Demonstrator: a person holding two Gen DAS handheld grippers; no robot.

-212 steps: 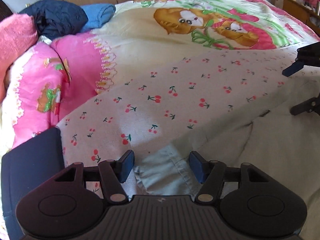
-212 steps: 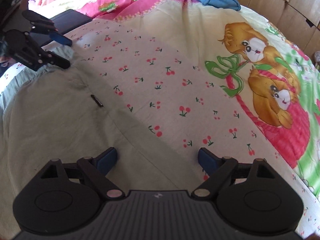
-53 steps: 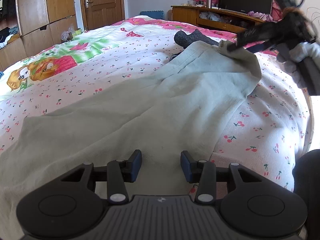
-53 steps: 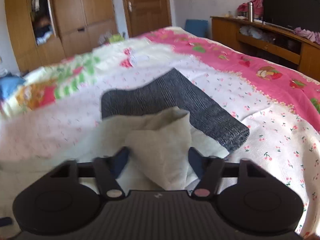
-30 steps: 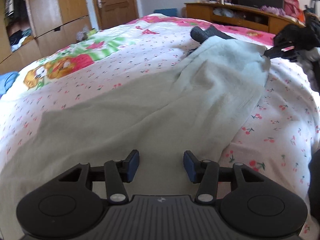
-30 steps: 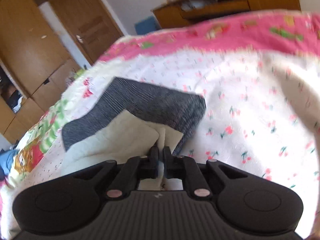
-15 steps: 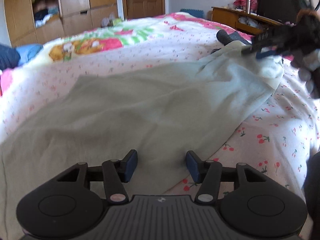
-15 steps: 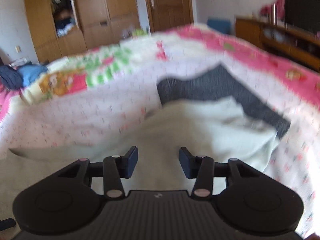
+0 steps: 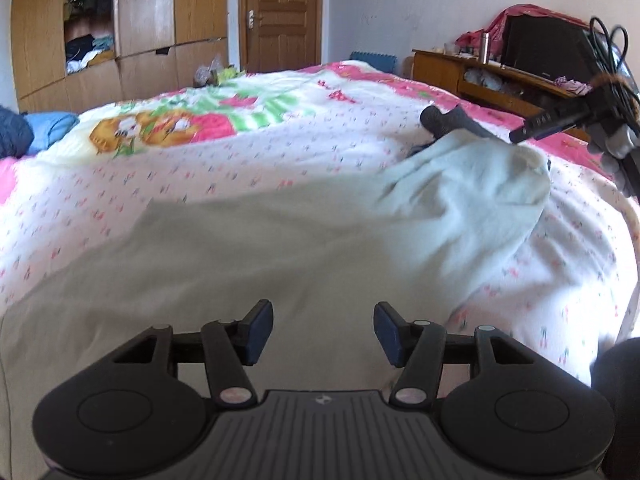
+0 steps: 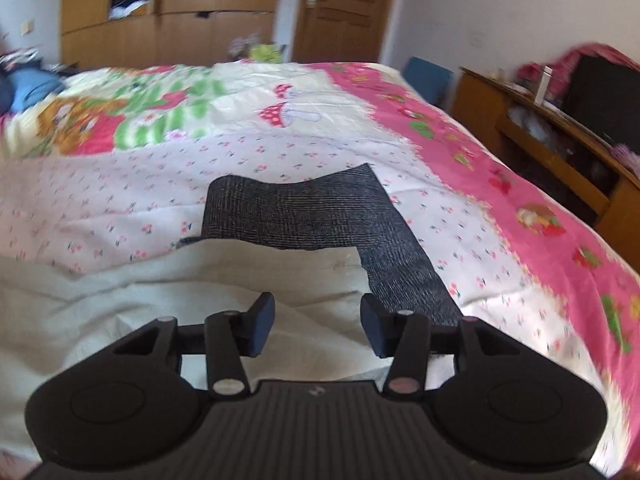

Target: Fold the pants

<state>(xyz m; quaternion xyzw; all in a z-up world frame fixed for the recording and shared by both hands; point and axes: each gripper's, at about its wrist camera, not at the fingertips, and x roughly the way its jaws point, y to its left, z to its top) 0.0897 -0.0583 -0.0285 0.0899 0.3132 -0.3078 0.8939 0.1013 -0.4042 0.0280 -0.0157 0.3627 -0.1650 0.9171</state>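
Pale grey-green pants point(image 9: 280, 248) lie spread across the cherry-print bed sheet point(image 9: 120, 184), with a rumpled end point(image 9: 492, 184) at the far right. My left gripper point(image 9: 323, 328) is open and empty, hovering over the near part of the pants. My right gripper point(image 10: 316, 326) is open and empty above the pants' rumpled end point(image 10: 168, 300). In the left wrist view the right gripper point(image 9: 532, 130) shows at the far right, just above that end.
A dark grey folded garment point(image 10: 320, 212) lies on the bed beyond the pants, also seen in the left wrist view point(image 9: 448, 120). Wooden wardrobes point(image 9: 140, 32) and a door point(image 9: 282, 16) stand behind; a wooden cabinet point(image 10: 560, 152) runs along the right. Blue clothes point(image 9: 36, 130) lie far left.
My right gripper, shut on the pants' end a second ago, has opened and let it drop onto the bed. My left gripper has stayed open over the pants.
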